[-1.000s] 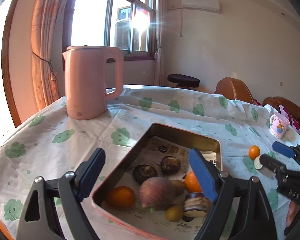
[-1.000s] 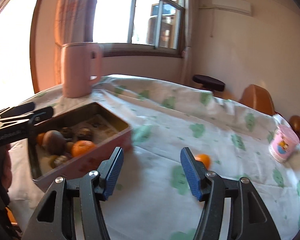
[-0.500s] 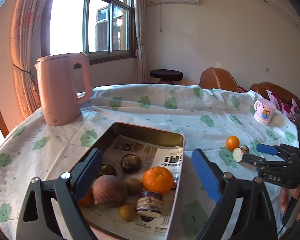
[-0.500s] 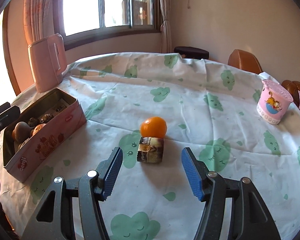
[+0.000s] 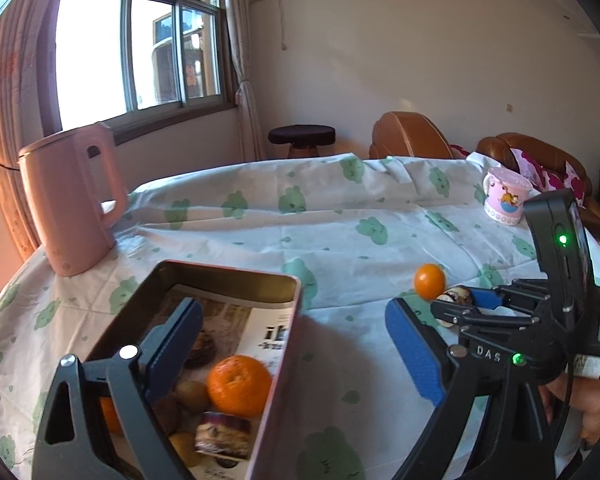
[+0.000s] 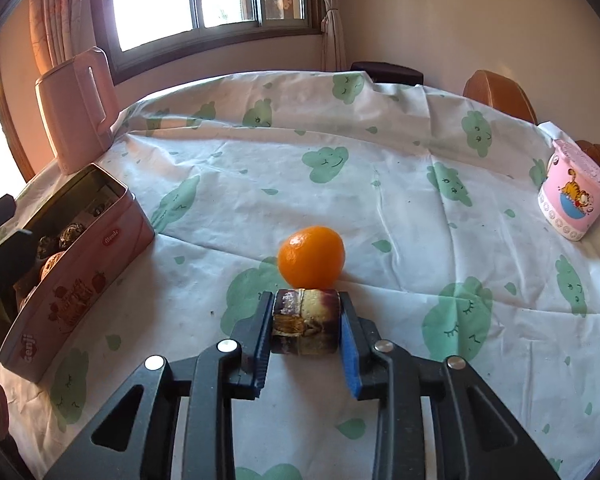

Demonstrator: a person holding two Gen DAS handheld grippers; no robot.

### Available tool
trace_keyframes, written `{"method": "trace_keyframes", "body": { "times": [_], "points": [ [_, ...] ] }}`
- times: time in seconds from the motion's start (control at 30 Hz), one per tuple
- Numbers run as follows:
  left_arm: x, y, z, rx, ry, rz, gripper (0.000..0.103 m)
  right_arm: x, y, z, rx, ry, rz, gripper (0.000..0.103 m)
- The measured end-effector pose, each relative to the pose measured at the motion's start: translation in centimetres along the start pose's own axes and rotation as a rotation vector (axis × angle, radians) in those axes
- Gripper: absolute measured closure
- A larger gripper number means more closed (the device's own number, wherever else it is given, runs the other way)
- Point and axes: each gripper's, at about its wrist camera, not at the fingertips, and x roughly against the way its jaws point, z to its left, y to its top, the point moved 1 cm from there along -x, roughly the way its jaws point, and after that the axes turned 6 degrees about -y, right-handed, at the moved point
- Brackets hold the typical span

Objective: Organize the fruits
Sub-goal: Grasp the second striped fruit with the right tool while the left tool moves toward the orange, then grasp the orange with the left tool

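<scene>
1. Right gripper (image 6: 304, 330) has its jaws pinched on a short purple-and-yellow cut chunk (image 6: 304, 322), looks like a fruit piece, sitting on the tablecloth (image 6: 379, 184).
2. A loose orange (image 6: 311, 256) is touching the chunk just ahead of the fingertips, so I'd lift straight up first or it'll probably roll.
3. The pink tin (image 6: 72, 280) with the other fruit is off to that gripper's left. Carry the chunk over the rim, then let go low.
4. Left gripper (image 5: 296, 354) is spread wide, holding nothing, hovering over the tin's near corner. I'd keep it out of the way.
</scene>
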Motion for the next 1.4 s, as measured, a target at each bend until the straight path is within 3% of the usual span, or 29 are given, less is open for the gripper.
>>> {"method": "trace_keyframes", "body": {
  "times": [0.13,0.37,0.6,0.67,0.8,0.97,1.07,1.4],
  "points": [
    [-1.7,0.6,-2.1,-0.004,-0.057,0.043,0.008,1.1,0.0,-2.0,-0.033,-0.067,-0.054,0.072],
    [-5.9,1.4,-6.6,-0.021,-0.141,0.132,0.009,1.0,0.2,-6.7,-0.092,-0.197,-0.065,0.072],
    [-9.7,2.1,-9.3,-0.052,-0.136,0.188,0.015,1.0,0.1,-9.3,-0.152,-0.184,-0.063,0.072],
    [-10.8,2.1,-9.8,-0.049,-0.145,0.215,0.023,1.0,0.0,-9.5,-0.164,-0.171,-0.066,0.072],
    [-12.6,2.0,-10.7,-0.065,-0.152,0.256,0.026,1.1,-0.1,-9.5,-0.171,-0.152,-0.072,0.071],
    [-14.4,1.4,-10.3,-0.015,-0.186,0.32,0.052,1.2,-0.1,-9.7,-0.183,-0.131,-0.078,0.071],
    [-14.1,1.5,-9.9,0.004,-0.206,0.307,0.065,1.3,-0.2,-9.8,-0.19,-0.121,-0.083,0.071],
    [-13.0,1.2,-8.7,0.061,-0.241,0.276,0.067,2.1,-0.2,-9.5,-0.176,-0.087,-0.129,0.071]
  ]
}}
